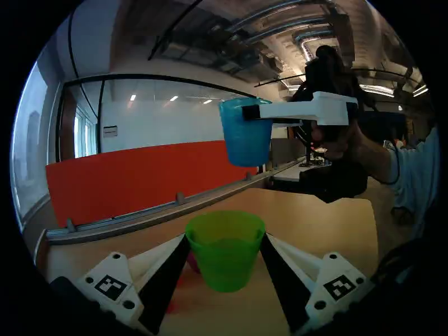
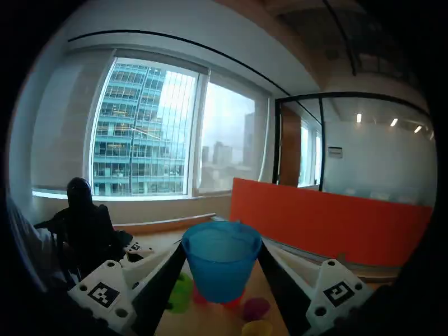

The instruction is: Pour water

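My left gripper (image 1: 225, 241) is shut on a green cup (image 1: 225, 257), held upright low over the wooden table (image 1: 313, 218). Above and beyond it, a blue cup (image 1: 245, 131) hangs upright in the air, with my right gripper (image 1: 252, 112) shut on its rim and a hand (image 1: 336, 140) behind it. In the right gripper view the same blue cup (image 2: 222, 266) sits between the fingers of my right gripper (image 2: 222, 246), and the green cup (image 2: 180, 291) lies below it to the left. I cannot tell whether either cup holds water.
Small red (image 2: 235, 302), purple (image 2: 256, 307) and yellow (image 2: 257, 327) cups stand on the table under the blue cup. An orange partition (image 1: 134, 179) with a metal rail (image 1: 168, 207) runs along the table's far edge. Large windows (image 2: 151, 134) are beyond.
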{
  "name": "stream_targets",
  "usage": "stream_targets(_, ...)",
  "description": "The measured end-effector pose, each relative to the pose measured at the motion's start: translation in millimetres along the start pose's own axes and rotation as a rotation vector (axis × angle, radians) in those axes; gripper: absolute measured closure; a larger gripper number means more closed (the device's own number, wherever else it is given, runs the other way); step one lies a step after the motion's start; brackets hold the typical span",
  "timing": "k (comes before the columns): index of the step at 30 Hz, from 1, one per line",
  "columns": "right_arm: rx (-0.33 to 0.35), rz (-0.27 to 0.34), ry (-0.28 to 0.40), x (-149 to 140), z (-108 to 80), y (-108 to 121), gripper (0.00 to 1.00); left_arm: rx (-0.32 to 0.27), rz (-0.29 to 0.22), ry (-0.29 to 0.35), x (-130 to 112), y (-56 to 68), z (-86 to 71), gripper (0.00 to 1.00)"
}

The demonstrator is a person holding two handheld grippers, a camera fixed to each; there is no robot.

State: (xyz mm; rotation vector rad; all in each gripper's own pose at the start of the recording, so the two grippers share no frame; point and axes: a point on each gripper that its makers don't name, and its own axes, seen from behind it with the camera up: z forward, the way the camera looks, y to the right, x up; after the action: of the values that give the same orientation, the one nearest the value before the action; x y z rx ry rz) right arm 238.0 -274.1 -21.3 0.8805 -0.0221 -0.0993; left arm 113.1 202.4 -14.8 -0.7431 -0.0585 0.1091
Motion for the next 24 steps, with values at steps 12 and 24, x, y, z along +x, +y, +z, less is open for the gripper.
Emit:
stream_targets(12,-0.041,0.019,-0.024,-18.4,-23.6,23.6,0.09,0.048,0.003,-0.017,-1.0,-24.8,-17.4,0.14)
stream_targets(24,-0.087,0.008,-0.043,-40.7,-42.3,45.1,0.09,0.091,0.004,-0.037,-4.0,-45.5,-36.2,0.14)
